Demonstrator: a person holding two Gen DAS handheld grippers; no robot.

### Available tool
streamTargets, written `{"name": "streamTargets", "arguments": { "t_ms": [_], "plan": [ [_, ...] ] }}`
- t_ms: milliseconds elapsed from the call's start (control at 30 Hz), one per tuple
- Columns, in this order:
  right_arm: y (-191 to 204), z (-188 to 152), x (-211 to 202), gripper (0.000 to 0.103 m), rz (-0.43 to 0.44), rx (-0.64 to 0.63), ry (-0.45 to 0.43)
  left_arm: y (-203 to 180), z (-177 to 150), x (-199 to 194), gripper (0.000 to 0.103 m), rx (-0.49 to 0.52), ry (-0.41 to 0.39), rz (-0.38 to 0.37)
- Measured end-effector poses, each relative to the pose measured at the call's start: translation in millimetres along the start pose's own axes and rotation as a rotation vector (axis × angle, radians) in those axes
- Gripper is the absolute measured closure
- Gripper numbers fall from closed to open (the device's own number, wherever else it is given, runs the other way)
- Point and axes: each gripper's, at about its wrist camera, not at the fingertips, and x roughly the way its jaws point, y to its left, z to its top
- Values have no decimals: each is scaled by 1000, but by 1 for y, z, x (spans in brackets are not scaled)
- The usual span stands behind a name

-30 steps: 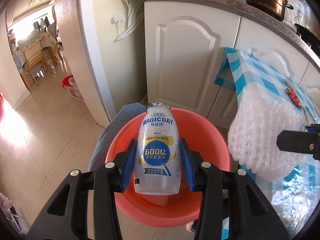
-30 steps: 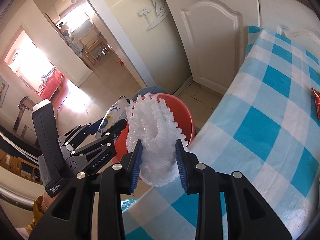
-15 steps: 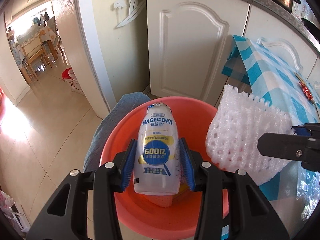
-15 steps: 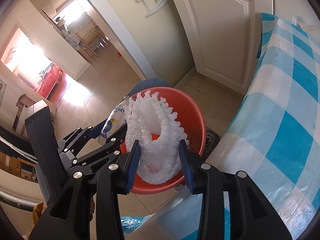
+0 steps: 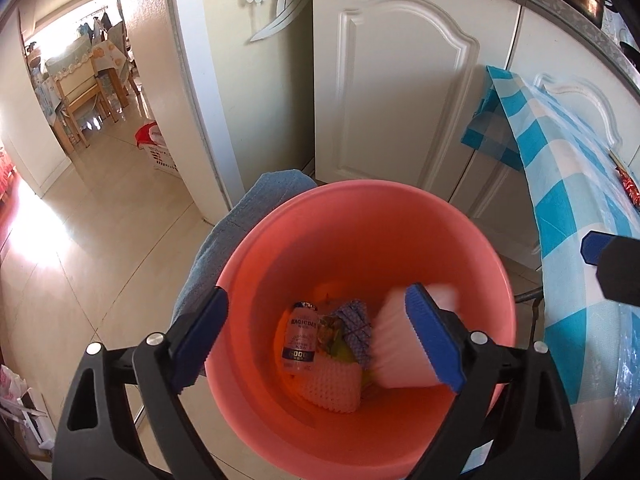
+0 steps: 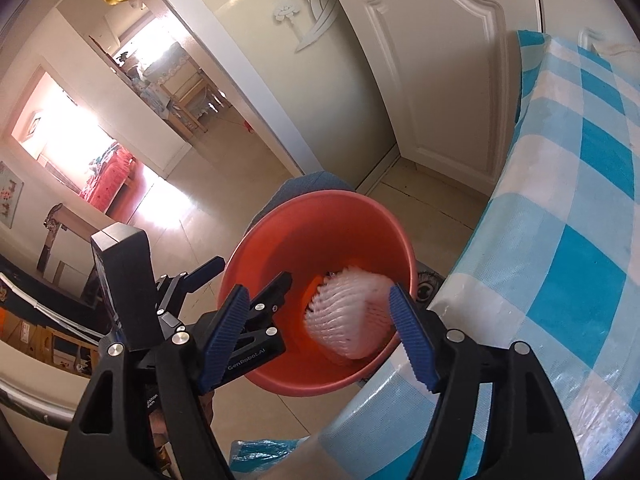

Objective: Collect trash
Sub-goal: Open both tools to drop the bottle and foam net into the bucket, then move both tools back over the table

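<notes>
A salmon-red bucket (image 5: 360, 220) stands on the floor beside the table; it also shows in the right wrist view (image 6: 320, 216). My left gripper (image 5: 320, 340) is open and empty above it. A white Magicday bottle (image 5: 301, 338) lies at the bottom among other trash, next to a foam net (image 5: 332, 388). My right gripper (image 6: 320, 336) is open above the bucket. A white foam net (image 6: 348, 312) is blurred, falling inside the bucket; it also shows in the left wrist view (image 5: 400, 344).
A table with a blue-and-white checked cloth (image 6: 580, 200) stands right of the bucket, with a red wrapper (image 5: 628, 188) on it. White cabinet doors (image 5: 400, 92) are behind. A blue-grey cloth (image 5: 240, 220) lies under the bucket's left side. A doorway (image 5: 80, 100) opens at left.
Both grippers have opened. The Magicday bottle dropped from my left gripper to the bucket bottom. The foam net left my right gripper and is falling into the bucket.
</notes>
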Motion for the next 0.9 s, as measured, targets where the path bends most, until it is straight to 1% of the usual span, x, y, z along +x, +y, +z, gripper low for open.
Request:
{"name": "streamTargets", "arguments": {
  "t_ms": [167,233,300,500,667,900],
  "plan": [
    [-8,-4,-15,30,3,40,-37,4,-1,-8,13,-7,-12,7],
    [-13,-3,-19,18,-1,55,-54,8,-2,-10,13,-23,-13,3],
    [-16,-5,-25,15,-13,68,-71,11,-2,-12,13,-36,-11,-5],
    [-25,-7,-38,15,-19,89,-98,11,-4,-18,12,-46,-7,12],
    [-28,-14,-51,15,-32,90,-111,5,-3,-27,12,-38,-24,18],
    [-31,-24,-65,15,-60,79,-144,-7,2,-43,12,-21,-51,-11]
  ]
}}
